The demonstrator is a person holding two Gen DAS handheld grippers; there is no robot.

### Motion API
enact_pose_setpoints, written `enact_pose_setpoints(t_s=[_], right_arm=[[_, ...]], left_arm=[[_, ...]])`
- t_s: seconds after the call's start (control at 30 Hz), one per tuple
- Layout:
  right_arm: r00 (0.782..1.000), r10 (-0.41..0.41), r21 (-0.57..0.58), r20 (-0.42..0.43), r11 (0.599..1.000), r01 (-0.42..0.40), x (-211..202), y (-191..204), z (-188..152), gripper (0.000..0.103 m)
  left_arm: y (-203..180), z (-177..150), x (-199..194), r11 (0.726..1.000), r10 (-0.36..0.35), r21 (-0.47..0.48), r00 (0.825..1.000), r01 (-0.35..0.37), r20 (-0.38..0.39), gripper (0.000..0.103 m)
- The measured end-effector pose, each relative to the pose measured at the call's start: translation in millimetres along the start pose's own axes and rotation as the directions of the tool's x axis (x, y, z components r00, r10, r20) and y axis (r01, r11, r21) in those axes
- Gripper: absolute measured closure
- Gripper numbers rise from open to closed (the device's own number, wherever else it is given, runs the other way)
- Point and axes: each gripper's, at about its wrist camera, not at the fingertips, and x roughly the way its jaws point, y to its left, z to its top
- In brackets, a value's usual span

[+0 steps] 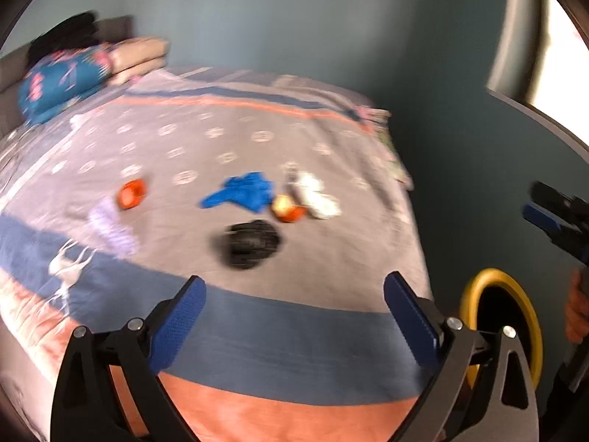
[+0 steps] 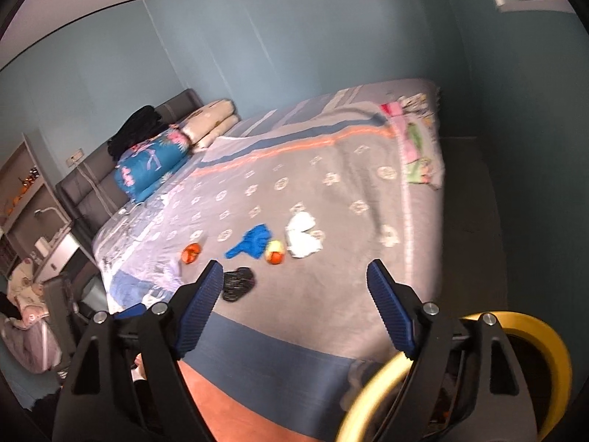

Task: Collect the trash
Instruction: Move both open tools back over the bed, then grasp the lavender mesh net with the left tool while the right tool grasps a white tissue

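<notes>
Several bits of trash lie on the bed: a black crumpled piece (image 1: 249, 244) (image 2: 238, 283), a blue crumpled piece (image 1: 243, 192) (image 2: 253, 244), an orange piece (image 1: 131, 193) (image 2: 191, 253), an orange-and-yellow round piece (image 1: 289, 209) (image 2: 274, 253) and white paper (image 1: 316, 195) (image 2: 302, 238). A yellow-rimmed bin (image 1: 530, 307) (image 2: 552, 335) stands by the bed's near right corner. My left gripper (image 1: 294, 316) is open and empty above the bed's near edge. My right gripper (image 2: 294, 305) is open and empty, above the bed edge and bin; it also shows in the left wrist view (image 1: 552, 217).
The bed (image 2: 331, 169) has a grey patterned cover with blue and orange bands. A blue folded quilt (image 2: 147, 165) and pillows (image 2: 210, 125) lie at the headboard. A shelf and bedside clutter (image 2: 33, 221) stand at the left. Dark floor (image 2: 475, 221) lies right of the bed.
</notes>
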Motion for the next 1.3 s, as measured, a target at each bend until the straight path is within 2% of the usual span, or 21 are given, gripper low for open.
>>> enact_pose_setpoints(t_s=[0.27,0.43,0.63,0.73,0.83,1.0,1.3], right_arm=[[0.999,-0.019,-0.098,-0.042,0.995,0.015,72.8,39.6,15.3,0.026],[0.994,-0.043,-0.114,-0.099,0.993,0.032,119.8,44.7,18.7,0.026],[0.978,-0.122,-0.144,-0.168,0.985,0.098,188.6,39.3,25.2,0.026],[0.969,-0.151,-0.161,-0.195,0.98,0.12,217.1,37.1,26.4,0.026],[0.959,-0.181,-0.176,-0.219,0.974,0.144,247.9,33.1,28.1,0.026],[0.942,-0.211,-0.184,-0.261,0.969,0.166,298.2,27.8,29.0,0.026],[0.914,-0.254,-0.204,-0.317,0.959,0.196,360.6,21.9,28.1,0.026]], left_arm=[[81.1,13.1,25.1,0.981,0.151,-0.117,0.988,-0.155,-0.039,0.009],[129.6,18.6,41.7,0.953,0.216,-0.202,0.974,-0.227,-0.074,0.009],[177.9,22.7,67.1,0.92,0.268,-0.264,0.957,-0.29,-0.114,0.009],[195.1,24.1,78.2,0.911,0.275,-0.283,0.953,-0.3,-0.127,0.009],[215.6,23.7,90.5,0.89,0.285,-0.325,0.947,-0.32,-0.151,0.009],[242.0,23.5,110.2,0.86,0.268,-0.396,0.945,-0.321,-0.185,0.009],[257.3,36.4,155.3,0.858,0.242,-0.404,0.944,-0.316,-0.225,0.009]])
